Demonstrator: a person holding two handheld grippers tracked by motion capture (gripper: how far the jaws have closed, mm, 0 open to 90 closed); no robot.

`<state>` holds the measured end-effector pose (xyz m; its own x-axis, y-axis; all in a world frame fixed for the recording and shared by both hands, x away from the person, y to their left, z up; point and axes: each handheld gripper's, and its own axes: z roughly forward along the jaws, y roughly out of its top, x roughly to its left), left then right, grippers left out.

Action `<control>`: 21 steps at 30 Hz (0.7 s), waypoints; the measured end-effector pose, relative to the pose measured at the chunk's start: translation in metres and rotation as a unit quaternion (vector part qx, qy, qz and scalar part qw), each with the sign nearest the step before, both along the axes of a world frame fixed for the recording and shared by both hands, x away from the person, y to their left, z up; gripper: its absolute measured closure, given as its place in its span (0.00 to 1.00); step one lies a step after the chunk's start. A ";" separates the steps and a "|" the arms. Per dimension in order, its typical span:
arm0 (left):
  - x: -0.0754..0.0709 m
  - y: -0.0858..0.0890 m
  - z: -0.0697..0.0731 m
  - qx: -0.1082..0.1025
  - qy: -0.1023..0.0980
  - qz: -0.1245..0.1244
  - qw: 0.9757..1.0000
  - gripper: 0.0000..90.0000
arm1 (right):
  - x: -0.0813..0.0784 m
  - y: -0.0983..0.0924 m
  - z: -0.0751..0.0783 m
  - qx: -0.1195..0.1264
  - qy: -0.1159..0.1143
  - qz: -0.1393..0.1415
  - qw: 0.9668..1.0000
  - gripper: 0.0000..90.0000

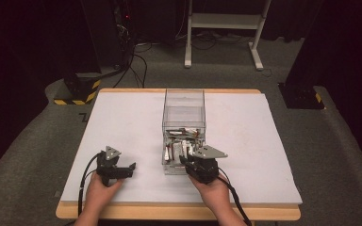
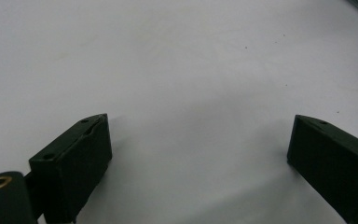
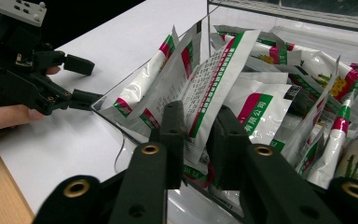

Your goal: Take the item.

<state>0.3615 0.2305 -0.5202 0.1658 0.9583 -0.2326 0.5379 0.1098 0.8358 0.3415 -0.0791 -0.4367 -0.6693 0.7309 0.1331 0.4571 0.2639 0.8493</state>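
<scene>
A clear plastic box (image 1: 184, 106) stands mid-table on the white sheet (image 1: 122, 122), its near end packed with several white sachets (image 1: 181, 141) printed in green and magenta. My right gripper (image 1: 187, 162) reaches into that near end. In the right gripper view its jaws (image 3: 198, 119) are shut on one upright sachet (image 3: 214, 79) at the box's corner wall (image 3: 121, 123). My left gripper (image 1: 129, 169) rests on the sheet left of the box, open, with bare white surface between its jaws (image 2: 198, 135). The left gripper (image 3: 81, 81) sits just outside the box wall, apart from it.
The table's wooden front edge (image 1: 179, 212) runs under both hands. Beyond the table on the grey floor stand a white frame (image 1: 221, 21), cables (image 1: 136, 61), a black-and-yellow striped base (image 1: 78, 92) and a black base (image 1: 301, 96).
</scene>
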 end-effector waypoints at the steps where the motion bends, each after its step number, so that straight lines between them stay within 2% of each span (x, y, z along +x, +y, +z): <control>1: 0.000 0.000 0.000 0.000 0.000 0.000 1.000 0.07 | 0.000 0.000 0.000 0.002 0.001 0.001 1.000 0.89; 7: 0.000 0.000 0.000 0.000 0.000 0.000 1.000 0.07 | -0.001 -0.002 0.001 0.015 0.003 0.007 1.000 0.97; 21: 0.000 0.000 0.000 0.000 0.000 0.000 1.000 0.07 | -0.007 -0.007 0.010 0.028 -0.028 -0.001 0.999 0.98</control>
